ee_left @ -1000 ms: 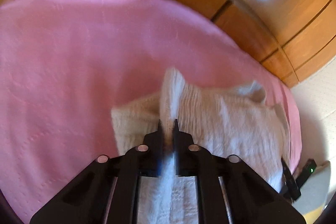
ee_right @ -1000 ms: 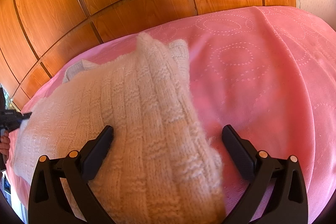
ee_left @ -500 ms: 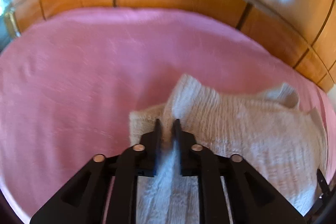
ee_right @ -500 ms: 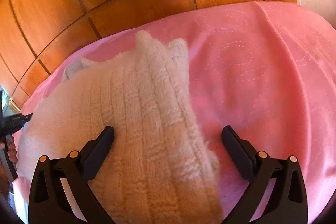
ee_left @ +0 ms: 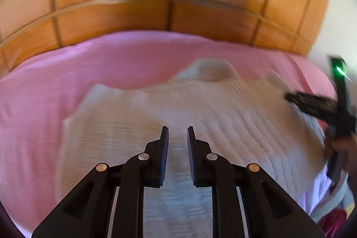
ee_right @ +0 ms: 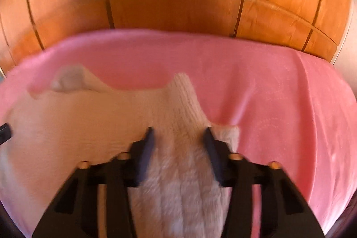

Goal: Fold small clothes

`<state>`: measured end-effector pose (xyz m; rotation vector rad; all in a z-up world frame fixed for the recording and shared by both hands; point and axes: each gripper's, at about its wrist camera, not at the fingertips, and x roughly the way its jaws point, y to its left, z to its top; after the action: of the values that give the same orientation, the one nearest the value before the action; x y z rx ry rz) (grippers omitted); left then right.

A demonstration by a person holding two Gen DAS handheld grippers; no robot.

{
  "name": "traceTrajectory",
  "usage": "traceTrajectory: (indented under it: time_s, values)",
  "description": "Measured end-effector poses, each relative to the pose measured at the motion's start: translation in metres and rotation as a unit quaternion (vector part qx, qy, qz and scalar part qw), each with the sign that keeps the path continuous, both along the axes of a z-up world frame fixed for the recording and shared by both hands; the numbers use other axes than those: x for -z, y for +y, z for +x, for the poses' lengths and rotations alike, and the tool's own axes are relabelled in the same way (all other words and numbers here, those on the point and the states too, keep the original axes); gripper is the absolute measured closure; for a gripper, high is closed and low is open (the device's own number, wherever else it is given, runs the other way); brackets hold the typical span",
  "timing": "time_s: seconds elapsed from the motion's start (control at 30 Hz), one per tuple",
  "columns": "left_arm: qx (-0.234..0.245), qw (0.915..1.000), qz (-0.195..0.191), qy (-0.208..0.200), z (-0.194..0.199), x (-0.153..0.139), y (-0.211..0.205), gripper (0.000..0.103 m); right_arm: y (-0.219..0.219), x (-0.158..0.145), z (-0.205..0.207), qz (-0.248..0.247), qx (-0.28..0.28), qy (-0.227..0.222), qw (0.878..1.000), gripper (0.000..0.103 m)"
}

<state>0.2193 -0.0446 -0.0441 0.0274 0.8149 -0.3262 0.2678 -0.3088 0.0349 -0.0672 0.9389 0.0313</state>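
Observation:
A small cream knitted garment (ee_left: 200, 108) lies spread on the pink bedspread (ee_left: 111, 59). My left gripper (ee_left: 177, 133) hovers over its near part, jaws slightly apart with nothing between them. In the right wrist view the garment (ee_right: 89, 117) fills the left and centre. My right gripper (ee_right: 178, 135) has its jaws closing around a raised fold of the knit, which bulges between them. The right gripper also shows at the right edge of the left wrist view (ee_left: 323, 108). Both views are motion-blurred.
A glossy wooden panelled headboard (ee_right: 178, 3) rises behind the bed. The pink bedspread (ee_right: 290, 104) stretches to the right of the garment. A white wall (ee_left: 334, 15) and some red and white items (ee_left: 330, 215) sit at the bed's right edge.
My left gripper has let go of the fold it pinched and opened a little; the garment now lies flatter. My right gripper's jaws have narrowed from wide open onto a fold.

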Motion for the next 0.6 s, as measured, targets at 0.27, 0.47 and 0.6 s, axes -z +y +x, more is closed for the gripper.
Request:
traceTrajectory:
  time_s: [0.27,0.47,0.6]
  values:
    - [-0.054,0.9954,-0.02,0.076,0.051,0.034,-0.011,0.088,-0.02,0.031,0.047,-0.011,0.067,0.024,0.997,0.073]
    - [-0.07,0.9955,-0.025,0.058,0.038,0.031,-0.01,0.088,-0.029,0.035,0.045,0.013,0.067,0.012,0.998,0.07]
    - [-0.078,0.9959,-0.015,0.042,0.02,0.02,-0.011,0.083,-0.034,0.032,0.04,0.026,0.067,0.009,0.997,0.065]
